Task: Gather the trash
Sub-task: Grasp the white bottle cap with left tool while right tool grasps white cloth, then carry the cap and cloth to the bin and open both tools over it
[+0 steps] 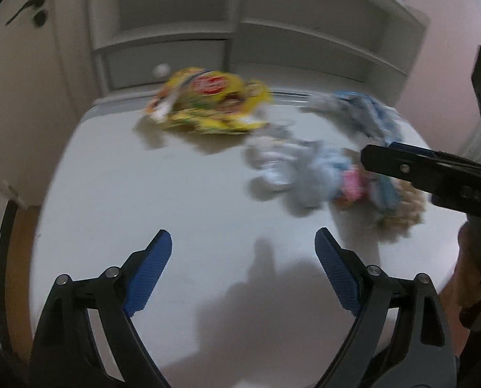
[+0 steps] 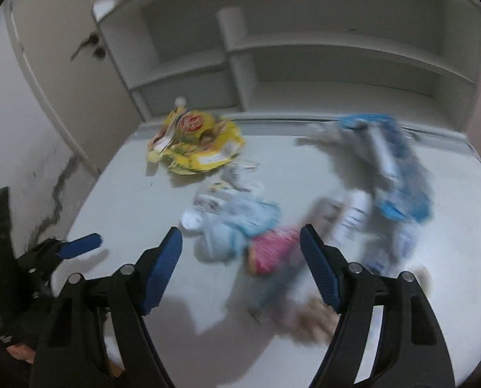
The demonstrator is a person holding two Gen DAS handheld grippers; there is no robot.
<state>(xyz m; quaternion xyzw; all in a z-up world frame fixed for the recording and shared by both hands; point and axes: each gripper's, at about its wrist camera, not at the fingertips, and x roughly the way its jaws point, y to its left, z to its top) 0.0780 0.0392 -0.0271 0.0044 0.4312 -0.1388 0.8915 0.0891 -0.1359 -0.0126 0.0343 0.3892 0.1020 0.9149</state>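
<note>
- Your left tongs (image 1: 243,274) hang wide and empty over the bare near part of the white desk (image 1: 117,194), with nothing between the blue pads (image 1: 150,274).
- Your right tongs (image 2: 240,268) also stand apart and grip nothing; in the right wrist view a pink wrapper (image 2: 272,249) and a pale blue crumpled wrapper (image 2: 237,226) lie beyond and between the tips, and through the blur I cannot tell whether the pads touch them.
- All the trash is on the desk, so collecting looks barely begun; no bin or bag shows in either view.
- A yellow snack bag (image 1: 208,103) lies flattened near the desk's far edge toward the left corner, below the grey shelves (image 1: 272,38). Its long axis runs roughly along that edge.
- A blue and white plastic bag (image 2: 385,168) sprawls on the right side, its long axis running from the far edge toward the near edge.
- A clump of small wrappers fills the middle, too blurred to give any direction.
- A brownish scrap (image 2: 311,317) lies nearest the right tongs' base, its shape unclear.
- Left to do, by this view: pick up every piece, likely starting with the middle clump.
</note>
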